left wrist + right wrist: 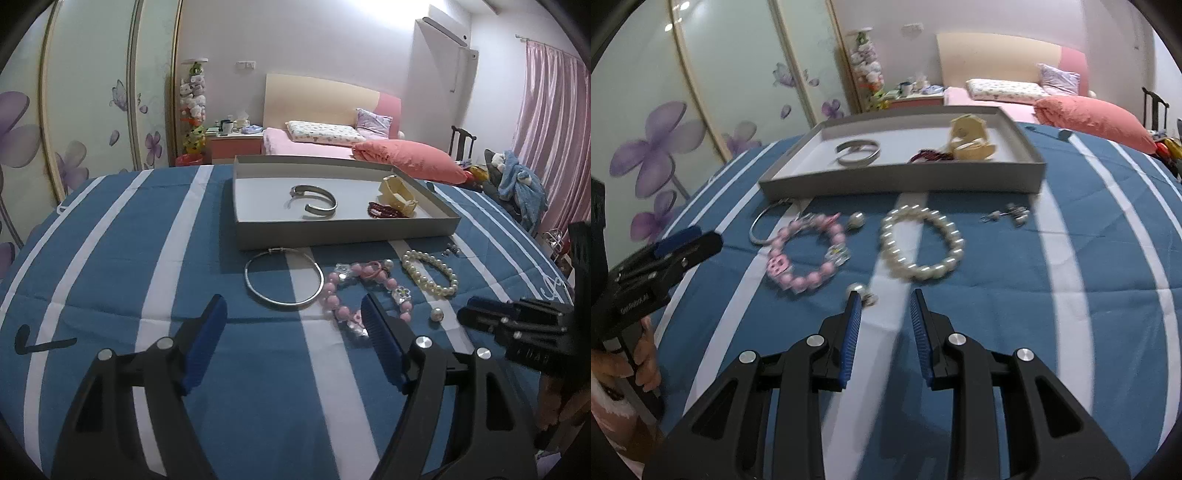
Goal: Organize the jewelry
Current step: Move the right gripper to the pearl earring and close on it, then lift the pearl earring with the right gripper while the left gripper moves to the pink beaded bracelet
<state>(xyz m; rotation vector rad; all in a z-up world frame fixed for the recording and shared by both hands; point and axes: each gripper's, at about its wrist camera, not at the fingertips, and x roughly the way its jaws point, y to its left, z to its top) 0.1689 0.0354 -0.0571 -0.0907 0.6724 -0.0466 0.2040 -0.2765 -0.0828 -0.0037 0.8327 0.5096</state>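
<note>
A grey tray [332, 230] [901, 182] holds a silver cuff [314, 199] [857, 152], a dark red bead string [384, 210] and a cream box [399, 194] [971, 142]. On the striped cloth in front lie a thin silver bangle [282, 278], a pink bead bracelet [364, 291] [807, 253], a white pearl bracelet [430, 272] [921, 243], pearl earrings [862, 293] and small studs [1006, 215]. My left gripper [293, 308] is open and empty, just short of the bangle. My right gripper [885, 301] is open and empty, its left fingertip beside a pearl earring.
The blue and white striped cloth [147, 258] covers the table. The right gripper's body [517, 325] shows at the right of the left view; the left gripper's body [657, 266] and the hand holding it show at the left of the right view. A bed stands behind.
</note>
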